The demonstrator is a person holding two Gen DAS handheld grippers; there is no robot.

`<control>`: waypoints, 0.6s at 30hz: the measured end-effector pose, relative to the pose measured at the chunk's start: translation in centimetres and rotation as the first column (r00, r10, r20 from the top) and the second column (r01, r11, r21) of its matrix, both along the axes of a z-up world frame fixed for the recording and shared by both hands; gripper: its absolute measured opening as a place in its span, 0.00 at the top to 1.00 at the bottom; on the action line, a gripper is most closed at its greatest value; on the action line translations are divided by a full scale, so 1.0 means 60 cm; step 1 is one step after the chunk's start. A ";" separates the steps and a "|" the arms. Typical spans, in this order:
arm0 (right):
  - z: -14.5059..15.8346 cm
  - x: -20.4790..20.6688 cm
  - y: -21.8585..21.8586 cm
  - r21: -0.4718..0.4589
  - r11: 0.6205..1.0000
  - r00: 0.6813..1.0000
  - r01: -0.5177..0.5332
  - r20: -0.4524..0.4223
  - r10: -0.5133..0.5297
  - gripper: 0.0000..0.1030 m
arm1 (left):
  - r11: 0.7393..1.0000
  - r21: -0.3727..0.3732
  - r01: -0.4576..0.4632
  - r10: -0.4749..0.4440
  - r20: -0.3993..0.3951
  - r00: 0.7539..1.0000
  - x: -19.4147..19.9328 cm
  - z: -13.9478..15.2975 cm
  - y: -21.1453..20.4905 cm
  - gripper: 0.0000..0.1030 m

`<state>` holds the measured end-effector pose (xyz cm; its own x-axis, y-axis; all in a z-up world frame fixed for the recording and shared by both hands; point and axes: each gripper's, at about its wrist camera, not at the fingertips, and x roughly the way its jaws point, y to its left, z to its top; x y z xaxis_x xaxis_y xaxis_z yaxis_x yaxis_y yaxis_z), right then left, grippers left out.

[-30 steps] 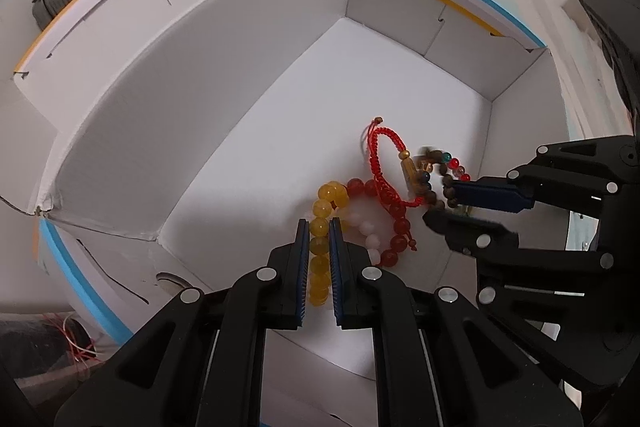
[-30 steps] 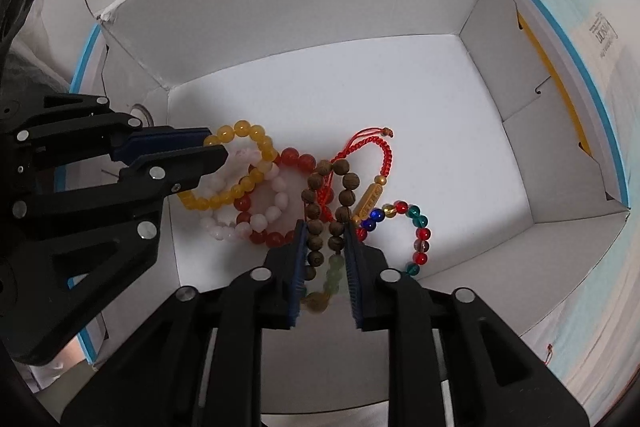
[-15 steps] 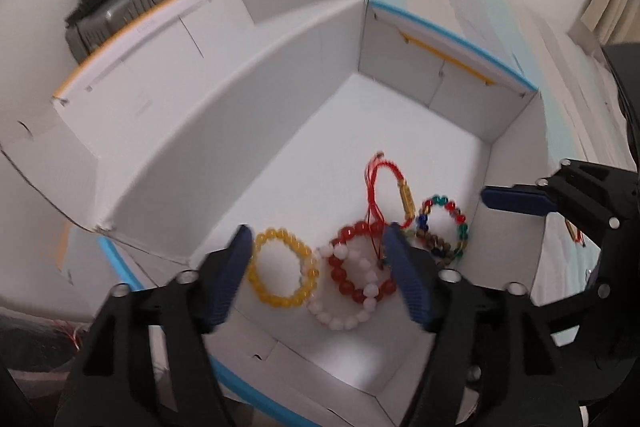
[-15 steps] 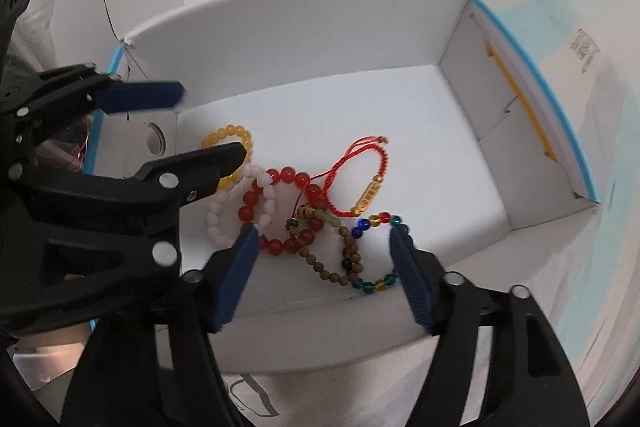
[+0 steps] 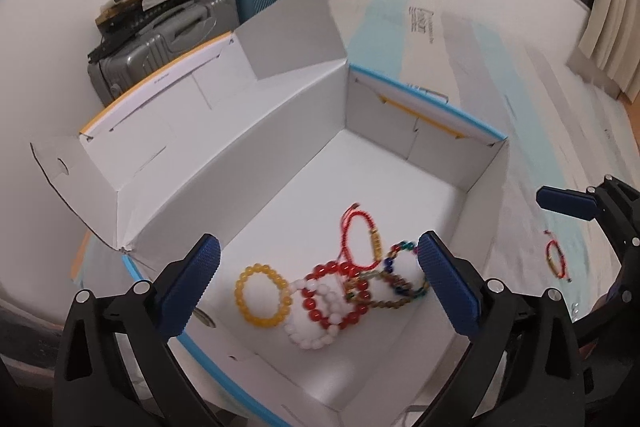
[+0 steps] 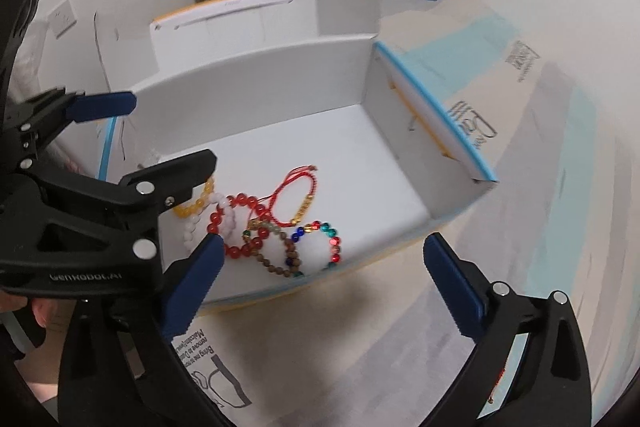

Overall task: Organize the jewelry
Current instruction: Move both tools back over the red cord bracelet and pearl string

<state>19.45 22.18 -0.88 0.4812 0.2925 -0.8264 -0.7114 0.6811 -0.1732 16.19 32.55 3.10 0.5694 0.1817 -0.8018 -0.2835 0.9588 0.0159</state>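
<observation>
Bracelets sit in a cluster on the floor of the white box (image 5: 280, 131), toward its near wall. From your left-wrist view, left to right: yellow bead bracelet (image 5: 262, 296), white bead bracelet (image 5: 316, 323) overlapping the red bead bracelet (image 5: 334, 293), then the brown bead bracelet (image 5: 386, 301) and multicolour bead bracelet (image 5: 404, 273) tangled together. The red cord bracelet (image 5: 360, 239) with its gold charm lies just behind them, touching the red beads. All lie flat; nothing is in a grip.

Your left gripper (image 5: 316, 287) hangs above the cluster, fingers (image 5: 192, 285) opening and already wide apart, nothing pressed between them. Your right gripper (image 6: 320, 279) is over the box's near-right corner, fingers (image 6: 452, 283) also opening, wide, holding nothing. In the right-wrist view the left gripper's lower finger covers part of the yellow bracelet.

Outside the box, a second red cord bracelet (image 5: 557, 259) lies on the flattened cardboard (image 5: 460, 39) covering the floor, to the right, well apart from the cluster. Box flaps stand open. Suitcases (image 5: 168, 39) are stacked against the wall behind.
</observation>
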 end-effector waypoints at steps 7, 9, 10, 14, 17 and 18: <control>0.035 0.007 -0.071 0.043 0.996 0.996 0.079 0.047 -0.081 0.07 | 1.000 0.004 0.027 -0.027 0.039 0.999 0.011 0.023 -0.051 0.06; 0.042 0.009 -0.092 0.053 0.994 0.993 0.101 0.055 -0.104 0.07 | 0.999 0.008 0.042 -0.042 0.047 0.998 0.016 0.029 -0.070 0.06; 0.045 0.010 -0.104 0.059 0.992 0.991 0.112 0.060 -0.116 0.07 | 0.999 0.009 0.047 -0.047 0.049 0.998 0.018 0.031 -0.077 0.06; 0.055 0.012 -0.146 0.080 0.985 0.984 0.156 0.070 -0.161 0.07 | 0.998 0.009 0.065 -0.066 0.061 0.996 0.027 0.038 -0.110 0.06; 0.060 0.012 -0.179 0.090 0.978 0.978 0.188 0.077 -0.196 0.07 | 0.997 0.012 0.081 -0.081 0.070 0.994 0.032 0.041 -0.134 0.06; 0.062 0.012 -0.190 0.095 0.975 0.975 0.199 0.078 -0.206 0.07 | 0.996 0.013 0.086 -0.087 0.071 0.994 0.034 0.041 -0.142 0.06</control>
<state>20.17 10.80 2.82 0.6062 0.2499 -0.7550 -0.5421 0.8244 -0.1624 18.21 24.05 5.58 0.6390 0.1372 -0.7569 -0.2004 0.9797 0.0084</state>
